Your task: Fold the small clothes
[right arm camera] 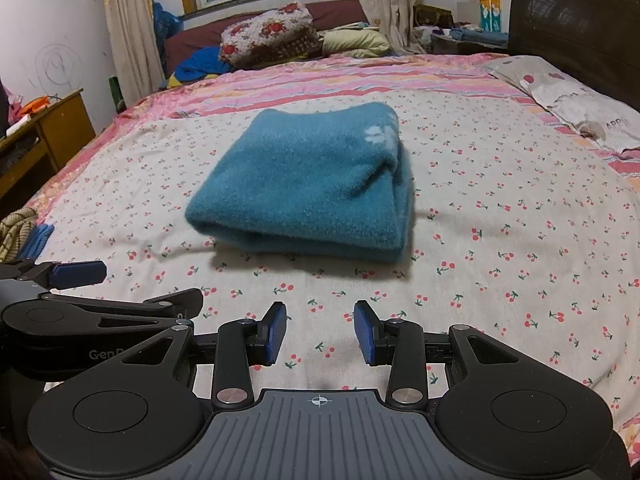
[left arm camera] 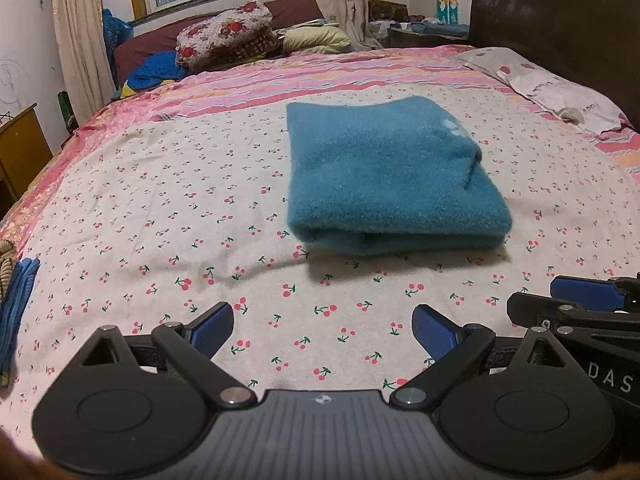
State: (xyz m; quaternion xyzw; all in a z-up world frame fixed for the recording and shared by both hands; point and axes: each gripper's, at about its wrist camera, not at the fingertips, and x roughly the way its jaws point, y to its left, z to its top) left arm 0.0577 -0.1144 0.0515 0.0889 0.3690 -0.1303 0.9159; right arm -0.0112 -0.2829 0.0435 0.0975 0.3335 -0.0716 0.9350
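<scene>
Left gripper (left arm camera: 322, 326): closest to its camera, jaws spread wide, nothing between the blue pads, hanging above the sheet short of the garment.
Right gripper (right arm camera: 320, 330): jaws apart, narrower than the left, nothing between them, also short of the garment and not touching it.
Grippers together: side by side; the right one's tip (left arm camera: 586, 294) shows at the right edge of the left view, the left one's (right arm camera: 78, 274) at the left edge of the right view.
Garment (left arm camera: 390, 176): teal, fuzzy knit, folded into a thick, roughly square bundle with a rounded fold facing the grippers; a pale mark near its far right corner.
Garment's place: flat on the sheet, about mid-bed, ahead of both grippers and apart from them.
Sheet (left arm camera: 160, 216): white with small red cherries, lightly creased; a pink striped cover beyond it.
Pillow (right arm camera: 580, 100): far right, by the dark headboard (right arm camera: 580, 20).
Left edge: blue cloth (left arm camera: 14, 308) beside a striped piece.
</scene>
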